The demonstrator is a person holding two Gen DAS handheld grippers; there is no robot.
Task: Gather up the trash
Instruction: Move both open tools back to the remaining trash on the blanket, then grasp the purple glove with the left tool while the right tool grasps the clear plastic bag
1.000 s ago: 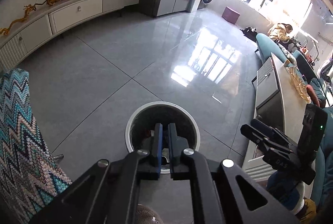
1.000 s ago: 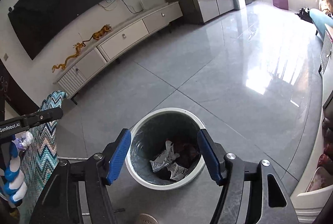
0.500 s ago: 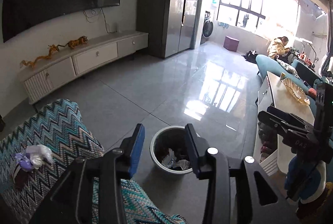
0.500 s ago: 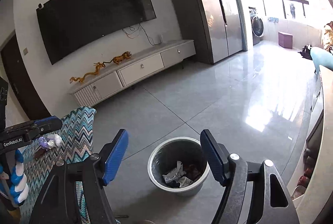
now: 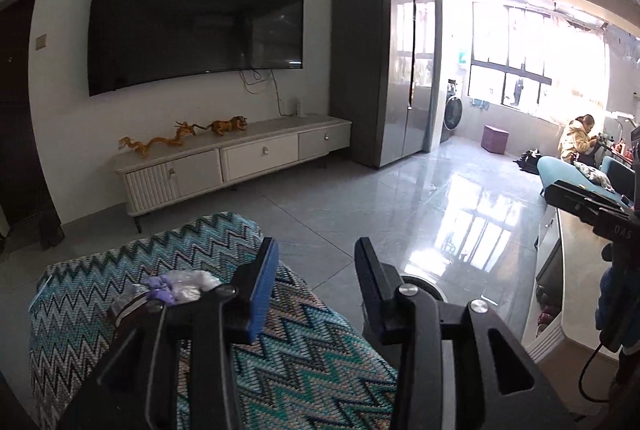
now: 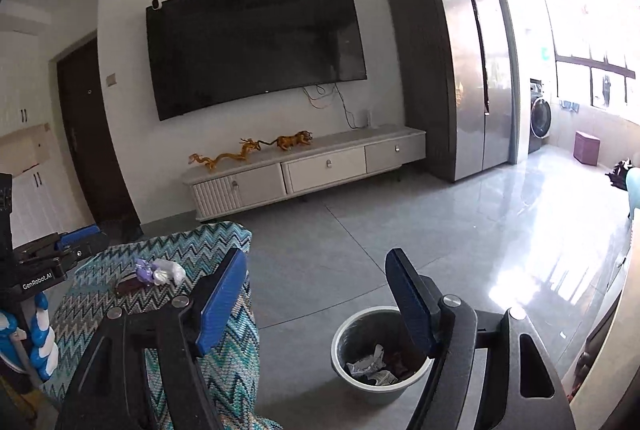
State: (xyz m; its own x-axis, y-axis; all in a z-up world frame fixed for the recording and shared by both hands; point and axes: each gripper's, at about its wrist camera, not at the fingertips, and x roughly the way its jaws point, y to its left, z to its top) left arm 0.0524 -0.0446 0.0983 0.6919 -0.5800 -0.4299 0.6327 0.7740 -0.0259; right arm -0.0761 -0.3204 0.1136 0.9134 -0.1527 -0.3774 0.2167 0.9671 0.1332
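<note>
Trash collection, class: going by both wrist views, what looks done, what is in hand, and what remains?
Done: crumpled wrappers already lie in the bin on the floor. In hand: nothing; the left tool and right tool both stand open and empty. Left: the purple-and-white scraps and a dark brown wrapper beside them lie on the zigzag-patterned cushion, not yet picked up.

Crumpled wrappers (image 6: 158, 274) are lying on the zigzag-cushioned seat (image 6: 120, 302), toward its far edge. The trash bin (image 6: 344, 362) is standing on the floor (image 6: 360, 230) right of the seat, paper scraps (image 6: 370, 366) sitting inside. The TV cabinet (image 6: 304, 166) is standing behind both, against the wall.
</note>
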